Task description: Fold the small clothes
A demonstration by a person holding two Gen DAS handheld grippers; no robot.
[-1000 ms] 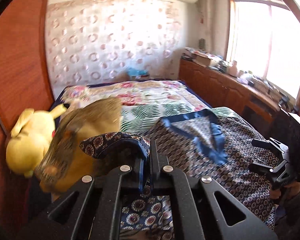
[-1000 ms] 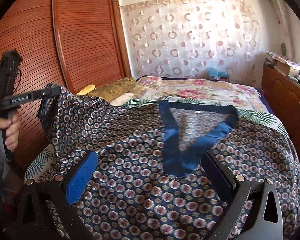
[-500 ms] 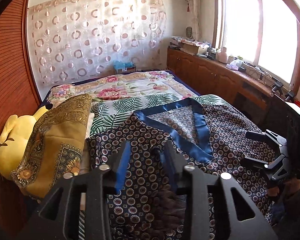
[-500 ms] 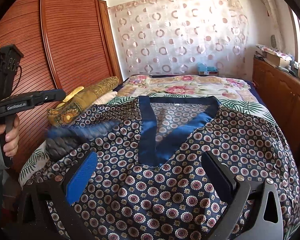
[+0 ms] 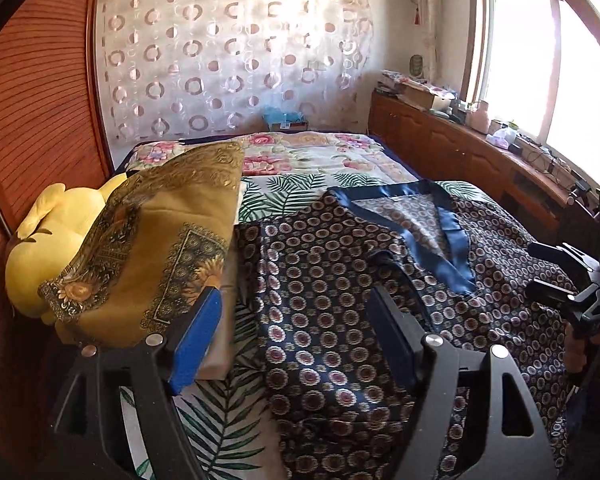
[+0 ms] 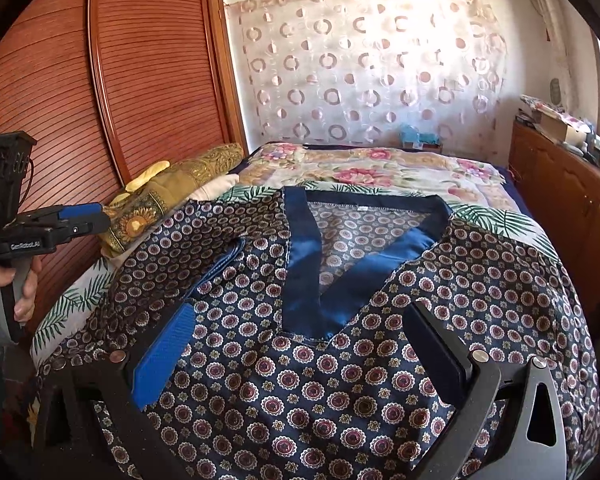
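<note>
A navy top with a round medallion print and a blue satin V-neck (image 6: pixel 320 264) lies spread on the bed; it also shows in the left wrist view (image 5: pixel 340 280). Its left sleeve (image 6: pixel 204 252) is folded inward over the body. My left gripper (image 5: pixel 296 332) is open and empty, above the top's left edge; in the right wrist view (image 6: pixel 80 216) it hovers left of the bed. My right gripper (image 6: pixel 300 344) is open and empty, above the lower front of the top; it shows at the right edge of the left wrist view (image 5: pixel 560 272).
A gold patterned pillow (image 5: pixel 160 240) and a yellow plush toy (image 5: pixel 48 236) lie at the bed's left side by the wooden wardrobe (image 6: pixel 120 80). A floral and leaf-print bedspread (image 6: pixel 380 168) covers the bed. A wooden cabinet (image 5: pixel 460 156) with clutter runs under the window.
My left gripper let go of the sleeve, which now lies folded over the top's body, and its jaws opened wide. It drew back to the left. The right gripper stayed open.
</note>
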